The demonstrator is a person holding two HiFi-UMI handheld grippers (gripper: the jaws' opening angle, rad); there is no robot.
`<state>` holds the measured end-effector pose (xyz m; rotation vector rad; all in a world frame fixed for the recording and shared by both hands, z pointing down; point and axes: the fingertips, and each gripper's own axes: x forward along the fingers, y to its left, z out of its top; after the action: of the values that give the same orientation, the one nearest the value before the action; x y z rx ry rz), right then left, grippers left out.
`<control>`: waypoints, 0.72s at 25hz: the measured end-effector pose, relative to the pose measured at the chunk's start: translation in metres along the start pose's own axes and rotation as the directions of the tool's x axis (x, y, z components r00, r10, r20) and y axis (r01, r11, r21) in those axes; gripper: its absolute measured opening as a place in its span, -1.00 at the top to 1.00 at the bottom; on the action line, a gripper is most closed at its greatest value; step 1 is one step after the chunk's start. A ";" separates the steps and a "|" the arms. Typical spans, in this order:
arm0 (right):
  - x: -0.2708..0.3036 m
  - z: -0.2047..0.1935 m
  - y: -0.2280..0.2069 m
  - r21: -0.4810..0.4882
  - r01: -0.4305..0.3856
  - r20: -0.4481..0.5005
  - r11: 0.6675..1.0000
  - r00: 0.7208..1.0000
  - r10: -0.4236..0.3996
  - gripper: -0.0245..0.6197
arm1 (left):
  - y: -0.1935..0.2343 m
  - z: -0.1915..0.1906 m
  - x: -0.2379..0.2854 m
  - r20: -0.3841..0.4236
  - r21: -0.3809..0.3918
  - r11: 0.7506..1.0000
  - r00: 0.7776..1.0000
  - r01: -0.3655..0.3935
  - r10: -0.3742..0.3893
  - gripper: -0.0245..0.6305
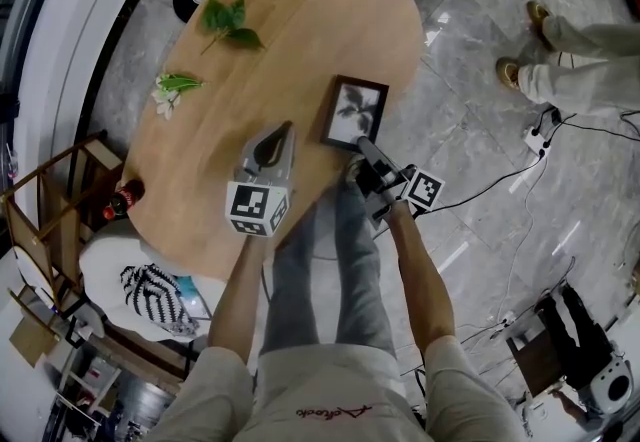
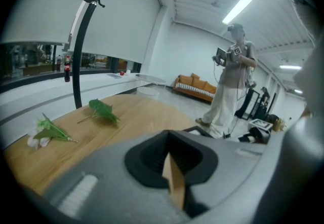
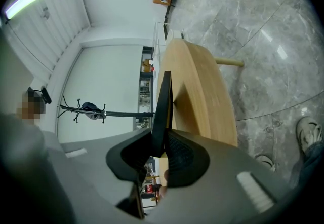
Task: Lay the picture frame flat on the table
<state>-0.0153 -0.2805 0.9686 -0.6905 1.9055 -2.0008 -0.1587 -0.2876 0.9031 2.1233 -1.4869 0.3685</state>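
Open tabletop (image 1: 310,40) centre, leaf sprig (image 1: 230,22), flower (image 1: 172,90) at left

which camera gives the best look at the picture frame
The head view: the picture frame shows its whole face and dark border there. The right gripper view sees it only edge-on, clamped in the right tongs. The left gripper view catches just a corner.

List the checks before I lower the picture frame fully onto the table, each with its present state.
1. Right tongs grip the picture frame: ok, pads closed on its edge.
2. Frame flat on the table: not ok, the gripped edge is raised.
3. Landing spot free: ok, leaf and flower lie far off.
4. Left tongs out of the way: ok, shut, empty, beside the frame.
5. Frame clear of the table rim: cannot tell.
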 end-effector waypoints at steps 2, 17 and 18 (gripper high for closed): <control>0.008 -0.004 -0.001 0.003 0.001 -0.012 1.000 1.000 -0.001 0.70 | 0.000 0.000 -0.001 -0.003 -0.003 1.000 1.000 0.001 -0.001 0.93; 0.097 -0.050 -0.013 -0.071 0.181 -0.225 0.981 0.955 -0.193 0.69 | 0.021 0.002 -0.017 0.012 -0.027 0.999 1.000 -0.022 0.022 0.93; 0.099 -0.051 -0.013 -0.077 0.183 -0.230 0.980 0.953 -0.197 0.65 | 0.023 0.002 -0.018 0.013 -0.029 0.999 1.000 -0.023 0.024 0.93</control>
<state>-0.1243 -0.2875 0.9952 -0.7001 2.1071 -2.2448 -0.1867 -0.2807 0.8986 2.0914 -1.5170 0.3406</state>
